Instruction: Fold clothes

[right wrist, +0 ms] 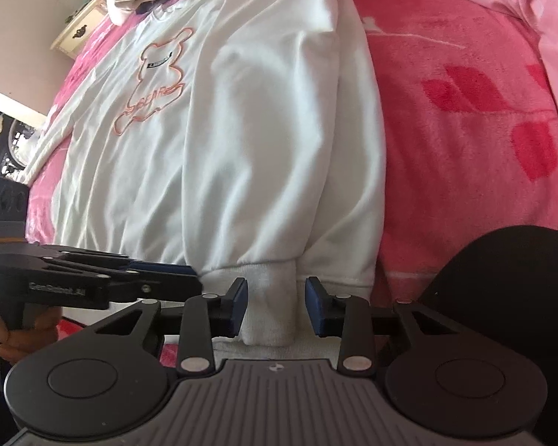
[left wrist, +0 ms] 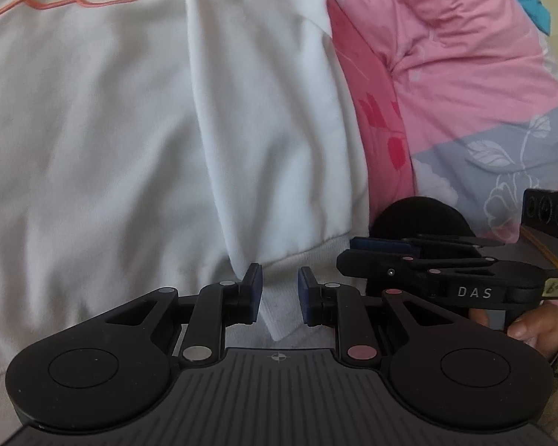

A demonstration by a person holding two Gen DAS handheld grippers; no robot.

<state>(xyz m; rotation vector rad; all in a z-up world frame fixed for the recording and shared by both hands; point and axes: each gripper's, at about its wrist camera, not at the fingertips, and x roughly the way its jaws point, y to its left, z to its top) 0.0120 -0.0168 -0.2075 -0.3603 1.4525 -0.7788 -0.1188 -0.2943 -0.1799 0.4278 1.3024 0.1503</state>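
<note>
A white sweatshirt (right wrist: pixel 241 141) with an orange bear outline (right wrist: pixel 156 81) lies flat on the bed, one sleeve (left wrist: pixel 264 119) folded down over its body. In the right wrist view the ribbed cuff (right wrist: pixel 271 308) of that sleeve stands between the jaws of my right gripper (right wrist: pixel 275 306); the left pad is at the cuff and a thin gap shows at the right pad. My left gripper (left wrist: pixel 279 297) is open over the hem, with a fold edge of white cloth between its jaws and not pinched. Each gripper also shows side-on in the other's view: right gripper (left wrist: pixel 357 249), left gripper (right wrist: pixel 189 273).
A pink blanket with red leaves (right wrist: pixel 465 119) covers the bed to the right of the sweatshirt, with a pink and grey flowered quilt (left wrist: pixel 465 74) beyond. A cream bedside cabinet (right wrist: pixel 78 26) stands far left. A dark rounded shape (right wrist: pixel 520 282) sits at the near right. Hands hold both handles (left wrist: pixel 532 327).
</note>
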